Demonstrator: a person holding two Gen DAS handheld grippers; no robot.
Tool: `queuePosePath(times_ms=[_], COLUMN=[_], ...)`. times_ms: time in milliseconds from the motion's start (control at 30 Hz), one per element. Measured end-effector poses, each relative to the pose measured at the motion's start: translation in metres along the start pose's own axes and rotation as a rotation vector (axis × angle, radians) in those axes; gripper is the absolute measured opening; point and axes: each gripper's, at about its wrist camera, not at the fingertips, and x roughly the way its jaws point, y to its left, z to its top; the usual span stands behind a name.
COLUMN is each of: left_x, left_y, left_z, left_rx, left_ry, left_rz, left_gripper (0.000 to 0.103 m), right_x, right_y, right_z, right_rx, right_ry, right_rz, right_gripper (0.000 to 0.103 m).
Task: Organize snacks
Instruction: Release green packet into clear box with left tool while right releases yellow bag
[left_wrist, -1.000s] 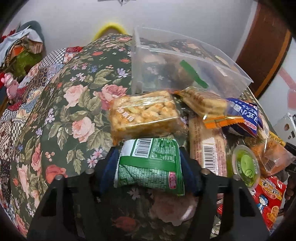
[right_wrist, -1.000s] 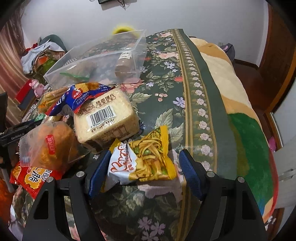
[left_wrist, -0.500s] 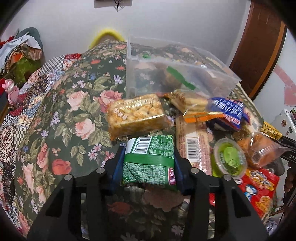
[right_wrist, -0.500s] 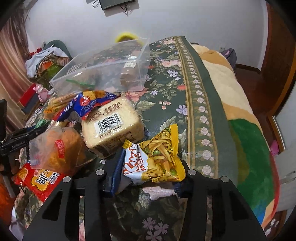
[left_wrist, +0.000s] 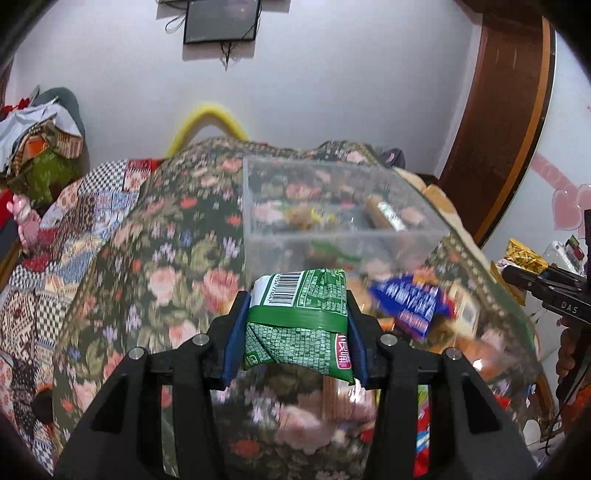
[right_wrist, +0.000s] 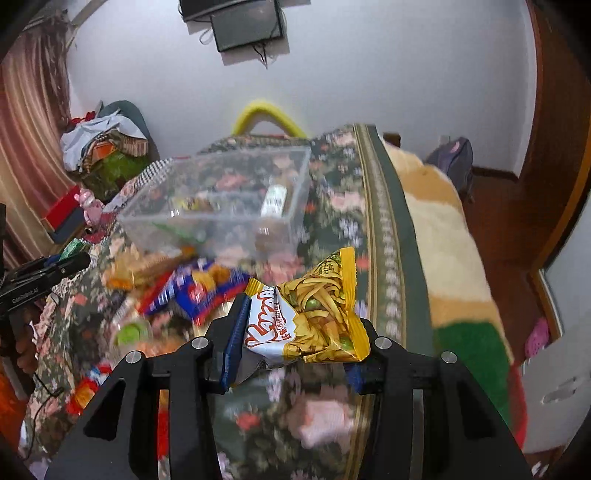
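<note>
Two packets: you have one clamped in each gripper, both lifted clear of the floral bedspread (left_wrist: 155, 280).
Left gripper (left_wrist: 295, 332): your blue pads are closed on the sides of the green packet (left_wrist: 299, 325), which sits upright between them with its barcode end up.
Right gripper (right_wrist: 295, 332): it grips the yellow noodle-snack packet (right_wrist: 314, 321); the left pad presses the white end, and the packet tilts up to the right, covering most of the right pad.
Clear plastic box (left_wrist: 332, 218): it stands on the bedspread beyond both packets, open at the top, with a few small wrapped snacks lying on its bottom; a brown bar with a white label (right_wrist: 274, 199) lies near its right wall.
Snack pile: between you and the box, loose snacks lie blurred on the bedspread, among them a blue-and-red packet (left_wrist: 410, 302) just right of the green one and a round green-lidded cup (right_wrist: 131, 332) at the left of the right wrist view.
Other gripper in view: your right gripper's black tip shows at the right edge of the left wrist view with a gold packet end (left_wrist: 524, 256) above it.
Surroundings: a dark screen (right_wrist: 247, 26) hangs on the white wall, and a yellow curved headrest (left_wrist: 207, 125) rises behind the bed.
</note>
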Motion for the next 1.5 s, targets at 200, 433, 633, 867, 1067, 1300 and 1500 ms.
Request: queuePosePath(times_ms=[200, 433, 633, 867, 1067, 1300, 1500], left_x=[0.004, 0.028, 0.055, 0.088, 0.107, 0.120, 0.113], left_y=[-0.009, -0.014, -0.010, -0.002, 0.001, 0.005, 0.003], left_z=[0.028, 0.053, 0.068, 0.078, 0.079, 0.075, 0.071], left_rx=[0.022, 0.035, 0.019, -0.006, -0.001, -0.017, -0.027], left_ry=[-0.040, -0.046, -0.029, 0.012, 0.043, 0.083, 0.093], left_rz=[-0.003, 0.002, -0.003, -0.025, -0.016, -0.011, -0.028], left_gripper=[0.047, 0.047, 0.047, 0.047, 0.048, 0.051, 0.059], right_x=[0.003, 0.020, 0.046, 0.087, 0.124, 0.139, 0.131], right_y=[0.010, 0.025, 0.035, 0.046, 0.055, 0.061, 0.056], right_z=[0.030, 0.057, 0.077, 0.090, 0.089, 0.086, 0.088], right_rx=[-0.032, -0.054, -0.072, -0.085, -0.103, -0.140, -0.115], right_ry=[-0.063, -0.108, -0.098, -0.031, 0.059, 0.113, 0.109], right_rz=[0.014, 0.038, 0.064, 0.088, 0.100, 0.089, 0.093], right_gripper=[0.042, 0.042, 0.042, 0.042, 0.042, 0.041, 0.048])
